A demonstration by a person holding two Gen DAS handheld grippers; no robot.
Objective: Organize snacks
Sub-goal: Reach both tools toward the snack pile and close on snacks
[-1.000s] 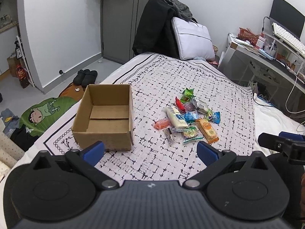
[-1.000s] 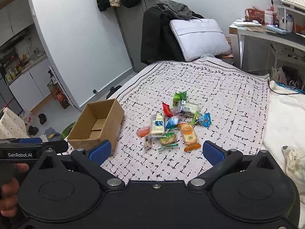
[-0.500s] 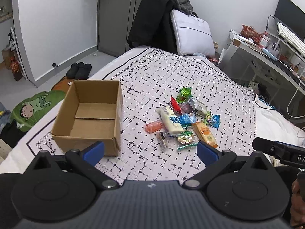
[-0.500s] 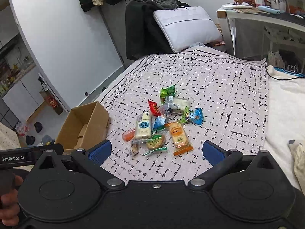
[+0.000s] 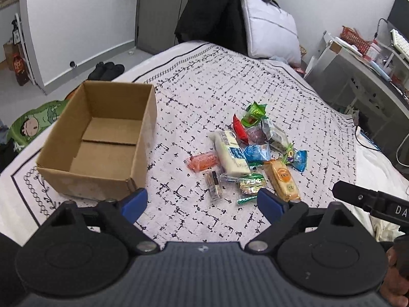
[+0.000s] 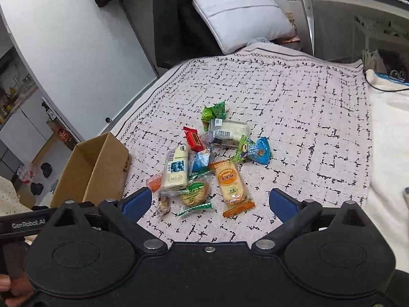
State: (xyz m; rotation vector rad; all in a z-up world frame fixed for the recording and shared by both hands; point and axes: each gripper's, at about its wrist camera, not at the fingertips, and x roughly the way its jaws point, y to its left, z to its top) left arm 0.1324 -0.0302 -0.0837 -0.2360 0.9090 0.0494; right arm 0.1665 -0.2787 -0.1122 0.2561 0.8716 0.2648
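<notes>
- My left tongs [image 5: 202, 203] are spread wide with nothing between the blue pads, hovering above the bedspread [image 5: 230, 81] on the near side of the snack pile [image 5: 249, 153].
- My right tongs [image 6: 208, 203] are spread just as wide and hold nothing, also on the near side of the pile, above its closest packets.
- Nearest the right tongs in the pile lie an orange cracker pack [image 6: 231, 181], a round green-wrapped biscuit [image 6: 195, 194] and a long white bar [image 6: 176, 170].
- On the pile's far side sit a green packet [image 6: 213, 112], a red packet [image 6: 193, 139], a clear tray pack [image 6: 228, 131] and a blue pouch [image 6: 260, 151].
- The cardboard box [image 5: 99, 140] stands open and upright to the left of the pile, apart from it, with nothing inside.
- A white pillow [image 5: 271, 25] leans at the bed's head, well beyond the pile.
</notes>
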